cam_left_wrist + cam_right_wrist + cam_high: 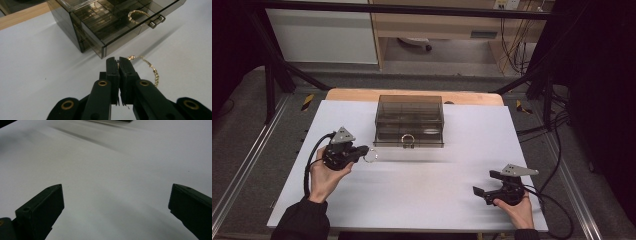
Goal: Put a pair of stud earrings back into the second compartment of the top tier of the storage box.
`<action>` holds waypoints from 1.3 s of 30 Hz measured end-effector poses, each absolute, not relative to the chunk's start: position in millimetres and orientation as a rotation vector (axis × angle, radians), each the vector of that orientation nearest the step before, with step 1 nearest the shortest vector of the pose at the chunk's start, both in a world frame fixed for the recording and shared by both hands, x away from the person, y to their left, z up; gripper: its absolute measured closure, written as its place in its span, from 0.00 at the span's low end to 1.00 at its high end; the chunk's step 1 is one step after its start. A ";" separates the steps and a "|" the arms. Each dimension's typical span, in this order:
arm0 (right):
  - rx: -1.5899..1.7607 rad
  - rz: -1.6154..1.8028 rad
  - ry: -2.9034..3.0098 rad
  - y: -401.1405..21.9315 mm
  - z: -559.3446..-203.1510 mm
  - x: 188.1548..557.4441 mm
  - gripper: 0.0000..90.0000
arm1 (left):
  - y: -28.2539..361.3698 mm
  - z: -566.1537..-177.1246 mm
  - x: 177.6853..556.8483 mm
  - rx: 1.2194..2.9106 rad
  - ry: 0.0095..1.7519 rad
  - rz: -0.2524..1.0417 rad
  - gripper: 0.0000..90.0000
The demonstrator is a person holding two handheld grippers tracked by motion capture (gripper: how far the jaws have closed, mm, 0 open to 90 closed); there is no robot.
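White tabletop (422,190) near; wooden edge (352,95), grey floor (242,135) beyond.

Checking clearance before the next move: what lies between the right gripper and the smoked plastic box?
Only bare white table lies between the right gripper and the box, seen in the high view.

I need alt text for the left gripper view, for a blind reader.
The left gripper, jaws shut, holds a gold chain bracelet above a white table. Behind it stands a smoky clear drawer box, its drawer containing a second gold bracelet.
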State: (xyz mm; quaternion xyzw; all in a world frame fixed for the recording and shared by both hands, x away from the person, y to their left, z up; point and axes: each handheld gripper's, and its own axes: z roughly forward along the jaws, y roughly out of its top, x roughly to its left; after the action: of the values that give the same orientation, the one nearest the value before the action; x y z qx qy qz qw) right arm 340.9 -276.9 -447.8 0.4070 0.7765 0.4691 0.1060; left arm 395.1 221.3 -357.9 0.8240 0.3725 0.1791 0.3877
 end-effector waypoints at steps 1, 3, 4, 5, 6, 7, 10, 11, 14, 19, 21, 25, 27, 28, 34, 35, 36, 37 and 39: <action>1.199 1.382 2.288 -276.8 -447.8 340.9 0.01 | 219.0 -356.1 395.6 2.099 0.943 0.458 0.96; 1.199 1.382 2.287 -276.9 -447.8 340.9 0.01 | 215.2 -353.0 396.6 2.099 0.934 0.460 0.96; 1.200 1.382 2.287 -276.9 -447.7 340.9 0.01 | 212.2 -351.0 397.9 2.099 0.918 0.456 0.96; 1.199 1.382 2.287 -277.0 -447.7 340.9 0.01 | 210.1 -349.3 398.6 2.101 0.911 0.459 0.96; 1.200 1.382 2.287 -277.0 -447.6 340.8 0.01 | 208.5 -348.1 398.9 2.102 0.910 0.459 0.96; 1.206 1.382 2.285 -276.8 -447.5 340.6 0.01 | 205.8 -346.2 399.5 2.105 0.907 0.460 0.96; 1.203 1.384 2.285 -276.9 -447.5 340.6 0.01 | 200.3 -342.8 401.0 2.113 0.900 0.465 0.96; 1.202 1.384 2.285 -276.9 -447.5 340.6 0.01 | 197.8 -341.1 399.9 2.120 0.930 0.458 0.96; 1.203 1.384 2.285 -276.9 -447.4 340.6 0.01 | 193.0 -338.3 402.7 2.124 0.908 0.466 0.96; 1.200 1.382 2.287 -276.9 -447.6 340.8 0.01 | 183.2 -332.5 408.1 2.122 0.877 0.465 0.96; 1.201 1.383 2.288 -276.8 -447.6 340.7 0.01 | 179.2 -330.9 410.4 2.125 0.873 0.468 0.96; 1.202 1.384 2.285 -276.9 -447.5 340.6 0.01 | 171.8 -329.0 415.3 2.128 0.870 0.463 0.96; 1.200 1.382 2.287 -277.0 -447.5 340.7 0.01 | 166.8 -328.4 418.1 2.130 0.868 0.462 0.96; 1.202 1.382 2.286 -276.9 -447.5 340.7 0.01 | 164.5 -328.2 419.3 2.134 0.866 0.463 0.96; 1.200 1.383 2.287 -276.9 -447.5 340.6 0.01 | 153.0 -328.1 428.5 2.136 0.872 0.460 0.96; 1.201 1.383 2.286 -276.8 -447.5 340.6 0.01 | 150.9 -328.0 430.3 2.136 0.873 0.461 0.96; 1.201 1.383 2.286 -276.9 -447.5 340.7 0.01 | 149.5 -328.1 431.2 2.135 0.874 0.461 0.96; 1.201 1.382 2.287 -276.9 -447.5 340.7 0.01 | 147.6 -327.9 432.8 2.134 0.874 0.461 0.96; 1.199 1.383 2.288 -277.0 -447.6 340.7 0.01 | 145.0 -327.9 434.9 2.131 0.874 0.460 0.96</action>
State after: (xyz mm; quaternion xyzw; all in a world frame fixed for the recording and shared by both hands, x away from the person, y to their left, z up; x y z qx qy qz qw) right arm 340.7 -277.0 -447.6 0.4069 0.7766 0.4693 0.1056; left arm 434.9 145.0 -327.9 0.8370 0.3433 0.1808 0.3860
